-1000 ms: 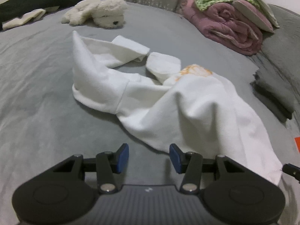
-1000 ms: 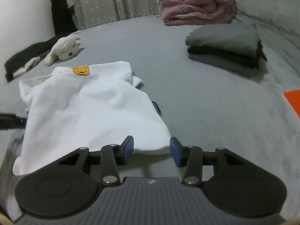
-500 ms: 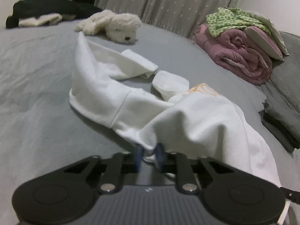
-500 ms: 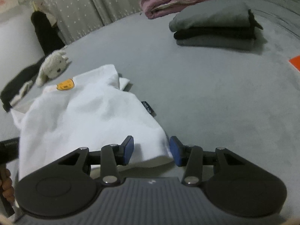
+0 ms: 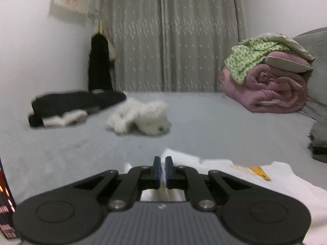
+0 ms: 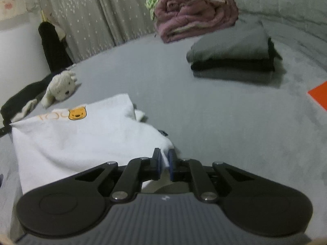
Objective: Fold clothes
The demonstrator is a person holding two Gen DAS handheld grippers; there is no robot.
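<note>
A white shirt [image 6: 85, 136] with a yellow bear print [image 6: 77, 113] lies on the grey bed. My right gripper [image 6: 164, 159] is shut on the shirt's near right hem corner. In the left wrist view the same white shirt [image 5: 286, 185] spreads to the right, and my left gripper [image 5: 162, 167] is shut on a fold of its hem, lifted so the camera looks level across the bed. The cloth under the left gripper's body is hidden.
A white plush toy [image 5: 143, 118] and dark clothes [image 5: 75, 104] lie at the far left. A pink rolled quilt [image 5: 271, 87] with green cloth sits by the curtain. Folded grey and black garments [image 6: 233, 59] are stacked on the right. An orange sheet [image 6: 319, 96] is at the right edge.
Both grippers went from open to shut on the shirt's hem. The left one then rose and tilted up, lifting cloth; the right one closed on the corner it had framed.
</note>
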